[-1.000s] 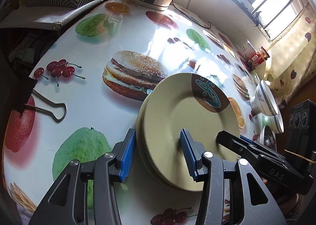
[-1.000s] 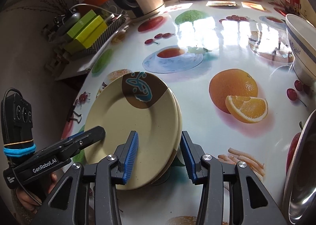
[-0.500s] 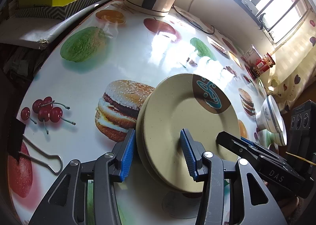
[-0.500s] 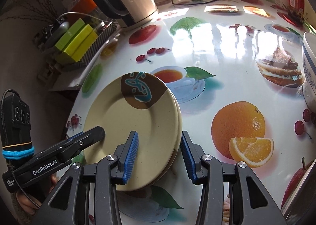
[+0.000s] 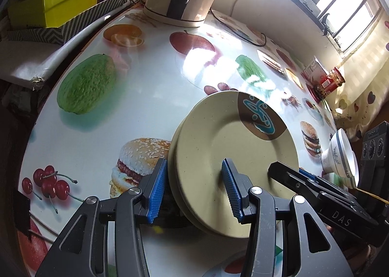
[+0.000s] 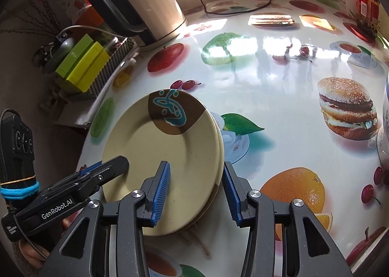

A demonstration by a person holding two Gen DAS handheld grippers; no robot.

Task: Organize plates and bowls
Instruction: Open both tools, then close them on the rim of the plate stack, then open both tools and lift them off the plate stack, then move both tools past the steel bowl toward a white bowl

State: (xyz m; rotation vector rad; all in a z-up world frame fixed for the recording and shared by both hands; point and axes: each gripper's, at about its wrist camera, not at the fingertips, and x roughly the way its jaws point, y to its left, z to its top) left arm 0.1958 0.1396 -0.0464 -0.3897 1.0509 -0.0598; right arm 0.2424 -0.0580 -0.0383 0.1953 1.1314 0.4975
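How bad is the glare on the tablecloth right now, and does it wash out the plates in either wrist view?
Left wrist view: window glare whitens the tablecloth beyond the plates, which stay evenly lit and sharp. Right wrist view: bright patches sit far across the cloth; the plates are clear. Both views bend at the edges.

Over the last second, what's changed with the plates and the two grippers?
The plate stack, carried between the left gripper and right gripper, has travelled across the printed table toward the kettle, which now looks nearer and larger. Unchanged: each gripper grips an opposite edge of the stack, one finger over and one under the rim, and the top plate sits slightly offset.
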